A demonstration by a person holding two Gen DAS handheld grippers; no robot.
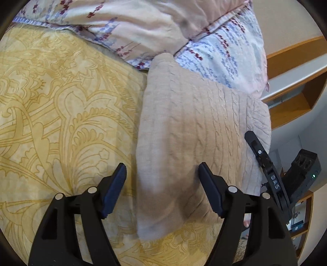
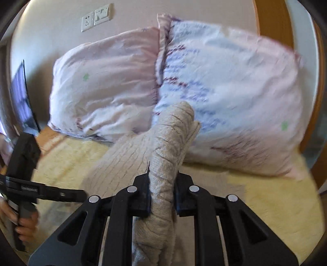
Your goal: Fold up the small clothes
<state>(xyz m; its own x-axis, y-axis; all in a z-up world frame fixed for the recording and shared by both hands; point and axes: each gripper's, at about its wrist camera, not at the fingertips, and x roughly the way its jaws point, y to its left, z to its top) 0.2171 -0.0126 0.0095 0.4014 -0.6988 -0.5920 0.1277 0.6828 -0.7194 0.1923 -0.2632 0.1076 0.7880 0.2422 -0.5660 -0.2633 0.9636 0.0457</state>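
Note:
A beige cable-knit garment (image 1: pixel 194 122) lies on the yellow patterned bedspread (image 1: pixel 61 112), its far end against the pillows. My left gripper (image 1: pixel 163 178) hovers open over the garment's near left edge, and the pads touch nothing. In the right wrist view my right gripper (image 2: pixel 162 186) is shut on a bunched fold of the garment (image 2: pixel 169 147), lifted off the bed. The right gripper (image 1: pixel 258 151) also shows edge-on at the garment's right side. The left gripper (image 2: pixel 67 193) appears at the left, held by a hand (image 2: pixel 24 225).
Two floral pillows (image 2: pixel 224 81) lean against the wall at the head of the bed (image 2: pixel 265 204). A wooden shelf unit (image 1: pixel 290 61) stands past the bed's right edge. A wall socket (image 2: pixel 96 17) and a dark screen (image 2: pixel 20 98) are at the left.

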